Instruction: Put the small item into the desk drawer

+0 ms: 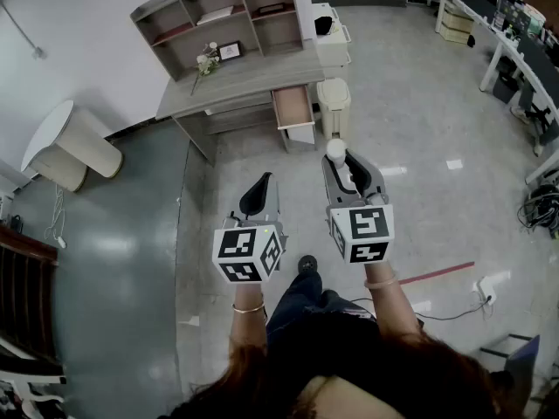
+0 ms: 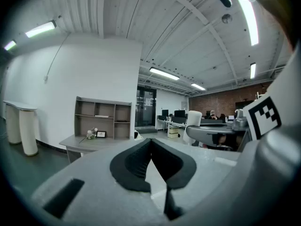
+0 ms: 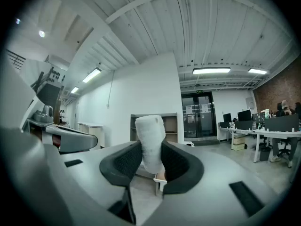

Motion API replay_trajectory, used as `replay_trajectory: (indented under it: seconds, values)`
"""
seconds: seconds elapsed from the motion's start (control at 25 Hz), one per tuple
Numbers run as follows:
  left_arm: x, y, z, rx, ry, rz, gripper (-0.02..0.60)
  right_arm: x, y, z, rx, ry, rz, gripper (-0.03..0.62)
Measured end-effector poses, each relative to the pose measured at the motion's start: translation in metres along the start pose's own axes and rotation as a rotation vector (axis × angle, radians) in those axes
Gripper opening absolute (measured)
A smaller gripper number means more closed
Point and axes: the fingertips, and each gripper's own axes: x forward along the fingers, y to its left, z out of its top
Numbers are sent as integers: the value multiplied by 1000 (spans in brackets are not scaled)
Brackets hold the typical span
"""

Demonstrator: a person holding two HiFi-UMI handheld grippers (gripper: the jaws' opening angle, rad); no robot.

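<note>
1. Head view:
   - Your L gripper (image 1: 258, 190) is lower centre-left of frame. Its fingers are together w/ nothing between them.
   - Your R gripper (image 1: 343, 164) is just right of it, near frame centre. Its fingers are clamped on the small white item (image 1: 335, 150), which shows as a pale round top at the tips.
   - Both grippers hang over the floor (image 1: 419, 120).
   - The worktop (image 1: 253, 81) is at top centre, w/ a shelf unit (image 1: 218, 16) along its back. A picture frame (image 1: 230, 51) & flowers (image 1: 206, 59) stand on it.
   - The drawer (image 1: 293, 107) is pulled open at the worktop's right end, well apart from the item.
   - A white bin (image 1: 333, 103) stands just right of the drawer.
   - A round white table (image 1: 52, 133) is at the upper left.

2. Left gripper view:
   - The black fingers (image 2: 131, 164) meet at their tips in frame centre, w/ nothing held.
   - The worktop & shelf unit are centre-left, beyond the fingers.
   - The R gripper comes in from the right edge, w/ the white item standing at its tip, right of centre.

3. Right gripper view:
   - The fingers (image 3: 124, 164) press both sides of the item in frame centre.
   - The item stands upright & rises above the fingers. It's a rough white cylinder.
   - The shelf unit shows behind the item.
   - A bit of the open drawer shows just below the item, between the fingers.
   - The L gripper is at the left edge.
</note>
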Motion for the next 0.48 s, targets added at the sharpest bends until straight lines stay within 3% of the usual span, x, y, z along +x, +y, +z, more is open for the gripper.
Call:
replay_trajectory:
  seconds: [0.48]
  values:
    - [61, 19, 7, -16, -18, -42, 15, 54, -21, -8, -22, -10, -25, 124]
